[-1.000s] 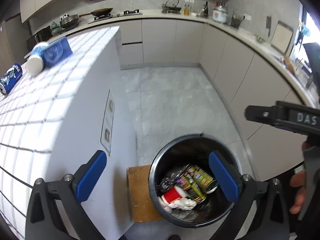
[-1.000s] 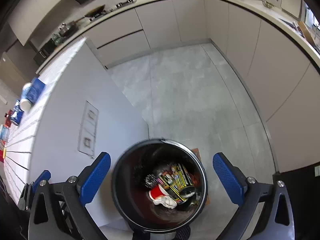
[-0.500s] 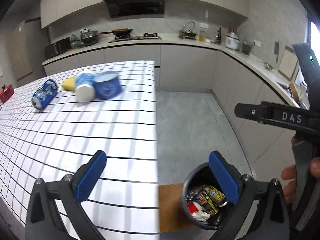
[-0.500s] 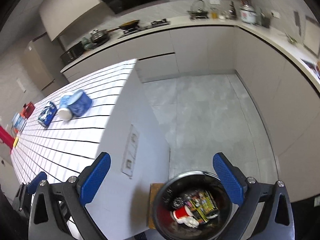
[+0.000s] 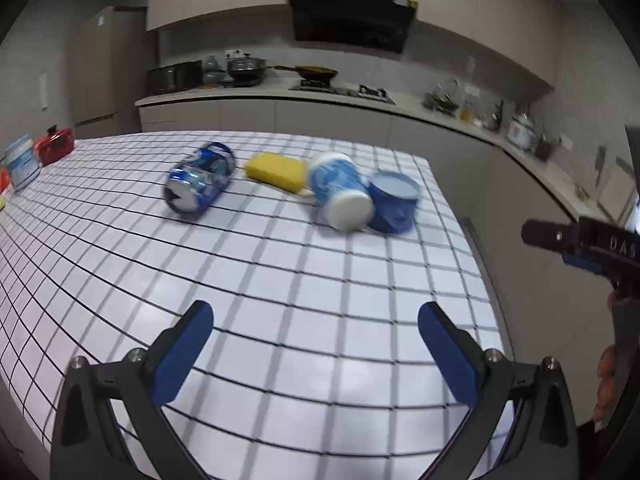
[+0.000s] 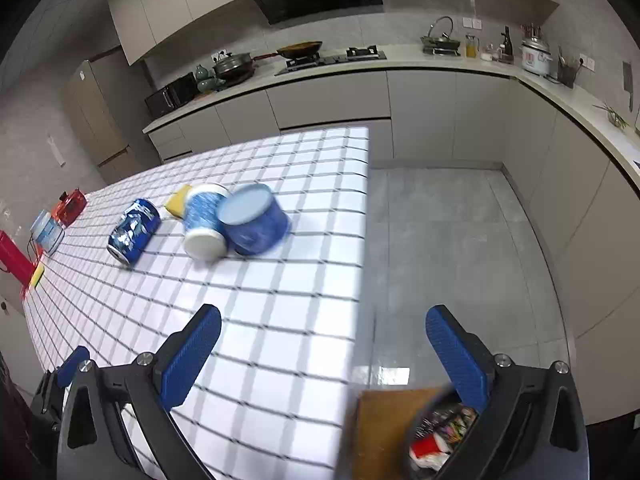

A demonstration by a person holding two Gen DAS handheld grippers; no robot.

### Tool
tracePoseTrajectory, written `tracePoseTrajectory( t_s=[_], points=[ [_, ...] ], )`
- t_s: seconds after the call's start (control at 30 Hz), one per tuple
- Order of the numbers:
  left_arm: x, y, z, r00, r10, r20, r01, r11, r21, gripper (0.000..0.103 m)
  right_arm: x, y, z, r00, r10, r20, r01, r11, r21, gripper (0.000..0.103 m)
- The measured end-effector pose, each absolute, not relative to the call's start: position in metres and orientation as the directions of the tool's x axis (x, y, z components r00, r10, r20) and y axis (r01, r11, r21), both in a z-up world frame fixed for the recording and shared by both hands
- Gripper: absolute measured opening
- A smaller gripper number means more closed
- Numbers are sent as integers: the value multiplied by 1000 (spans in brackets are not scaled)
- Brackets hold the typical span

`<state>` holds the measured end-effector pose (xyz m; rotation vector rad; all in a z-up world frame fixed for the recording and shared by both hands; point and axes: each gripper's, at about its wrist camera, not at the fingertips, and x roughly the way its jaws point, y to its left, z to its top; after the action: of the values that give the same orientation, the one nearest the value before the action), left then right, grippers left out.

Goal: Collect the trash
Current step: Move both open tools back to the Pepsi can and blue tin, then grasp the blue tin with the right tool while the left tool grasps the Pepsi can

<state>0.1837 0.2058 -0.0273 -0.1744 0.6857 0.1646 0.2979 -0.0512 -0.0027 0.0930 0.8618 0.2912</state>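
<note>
On the white grid-lined table lie a crushed blue can on its side, a blue-and-white cup on its side and a blue round tub touching it. The same can, cup and tub show in the right wrist view. My left gripper is open and empty above the table's near part. My right gripper is open and empty over the table's right edge. The black trash bin with trash in it stands on the floor below.
A yellow sponge lies behind the cup. A red box and a white-blue container stand at the table's far left. A wooden board lies beside the bin. Kitchen counters run along the back and right.
Both grippers have lifted and swung left from over the trash bin to over the table. The can, cup and tub now lie ahead of them. Both stay open.
</note>
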Motion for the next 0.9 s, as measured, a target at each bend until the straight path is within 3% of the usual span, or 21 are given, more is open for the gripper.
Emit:
tracePoseTrajectory(
  t_s=[0.47,0.57,0.63,0.7,0.9],
  points=[
    [246,315,-27,742,61,-668,-191,974,-124,102,348,51,-9,626,236,-743,-178,971,159,103],
    [262,327,-30,737,55,-673,-182,976,-120,102,360,59,-13,625,219,-749,-164,975,148,98],
    [272,333,-32,738,62,-672,-181,977,-109,98,369,62,-17,620,207,-757,-154,978,142,87],
    [286,341,-35,731,56,-680,-173,979,-105,96,380,65,-23,604,205,-770,-146,978,146,82],
    [317,352,-48,710,34,-703,-153,982,-107,95,404,71,-42,572,177,-801,-121,984,131,82]
  ],
)
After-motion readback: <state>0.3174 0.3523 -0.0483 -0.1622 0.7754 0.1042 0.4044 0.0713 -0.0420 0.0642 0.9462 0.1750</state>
